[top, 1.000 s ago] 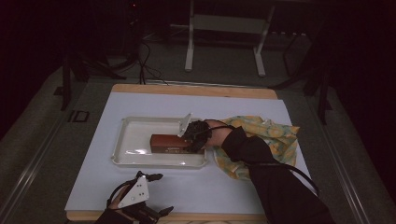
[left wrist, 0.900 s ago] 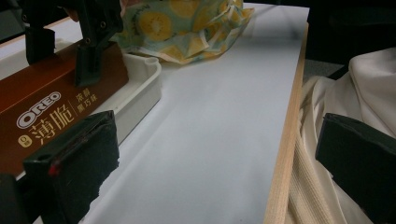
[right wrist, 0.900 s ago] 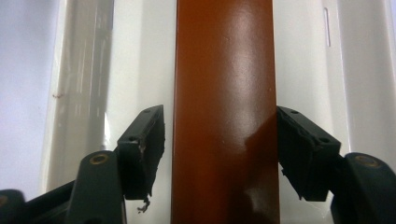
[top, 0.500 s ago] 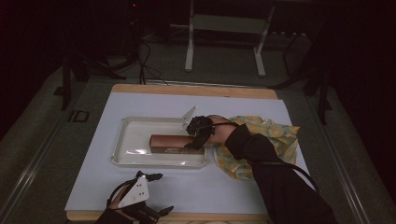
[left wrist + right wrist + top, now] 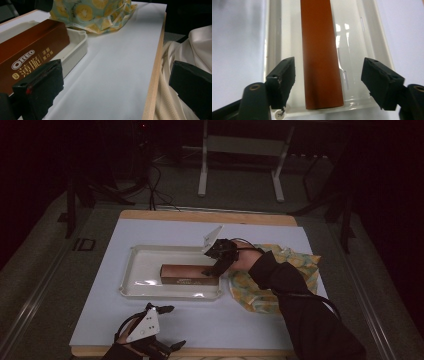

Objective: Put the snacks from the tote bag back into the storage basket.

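- A long brown biscuit box (image 5: 189, 274) lies flat inside a white tray (image 5: 145, 290) near the middle of the table (image 5: 240, 325), its long axis running left to right across the scene, parallel to the tray's near rim.
- In the right gripper view the same box (image 5: 319, 57) runs straight away from the camera, its near end between the two black jaws but touching neither; a gap of tray floor shows on each side.
- The right gripper (image 5: 216, 268) hangs over the box's right end, jaws spread and pinching nothing; they have just been opening, and the box rests on the tray on its own.
- A cloth printed with lemon slices (image 5: 280, 280) lies crumpled just right of the tray, under the person's dark sleeve.
- The left gripper (image 5: 167, 327) sits well apart at the table's near edge, left of centre, its jaws spread with nothing between them; from its view the box (image 5: 30, 50) lies ahead and to its left in the tray (image 5: 77, 47).
- The right hand is by far the nearer to the box; any further handling would most easily come from that end, along the box's length.
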`<state>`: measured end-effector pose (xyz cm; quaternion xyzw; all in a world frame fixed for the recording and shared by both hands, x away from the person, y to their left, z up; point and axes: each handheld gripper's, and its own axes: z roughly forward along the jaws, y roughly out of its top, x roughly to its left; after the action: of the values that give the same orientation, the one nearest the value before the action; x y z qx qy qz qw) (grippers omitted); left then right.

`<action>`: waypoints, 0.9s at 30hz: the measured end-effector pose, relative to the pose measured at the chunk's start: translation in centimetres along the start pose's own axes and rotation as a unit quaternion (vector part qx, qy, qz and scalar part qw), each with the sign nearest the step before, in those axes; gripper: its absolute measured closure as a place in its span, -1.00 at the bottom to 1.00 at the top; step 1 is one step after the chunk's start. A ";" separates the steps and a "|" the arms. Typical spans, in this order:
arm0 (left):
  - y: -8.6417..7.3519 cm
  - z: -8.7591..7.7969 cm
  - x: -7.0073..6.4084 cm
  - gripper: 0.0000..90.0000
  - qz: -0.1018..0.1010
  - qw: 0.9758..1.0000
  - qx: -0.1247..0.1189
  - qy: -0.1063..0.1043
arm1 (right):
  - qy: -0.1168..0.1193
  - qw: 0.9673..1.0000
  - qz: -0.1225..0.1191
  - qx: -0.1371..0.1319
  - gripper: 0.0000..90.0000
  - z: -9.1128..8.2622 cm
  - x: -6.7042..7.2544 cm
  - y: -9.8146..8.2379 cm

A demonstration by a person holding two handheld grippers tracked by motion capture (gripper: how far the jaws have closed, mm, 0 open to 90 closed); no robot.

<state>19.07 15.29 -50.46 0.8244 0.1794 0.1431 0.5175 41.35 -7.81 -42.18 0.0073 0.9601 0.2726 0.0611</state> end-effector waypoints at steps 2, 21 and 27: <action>0.0 0.0 0.0 -1.00 0.000 1.000 0.000 0.000 | 0.011 1.000 0.008 -0.003 -0.57 -0.5 0.0 -0.1; 0.0 0.0 0.0 -1.00 0.000 1.000 0.001 0.001 | -0.041 0.996 0.066 -0.054 -0.70 -3.2 0.7 -2.9; 0.0 0.1 0.0 -1.00 -0.002 1.000 0.001 0.001 | -0.051 0.994 0.073 -0.069 -0.72 -3.8 1.4 -4.5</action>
<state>19.13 15.25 -50.48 0.8242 0.1816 0.1426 0.5172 39.59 -13.62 -41.47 0.0868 0.9316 0.3411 0.0906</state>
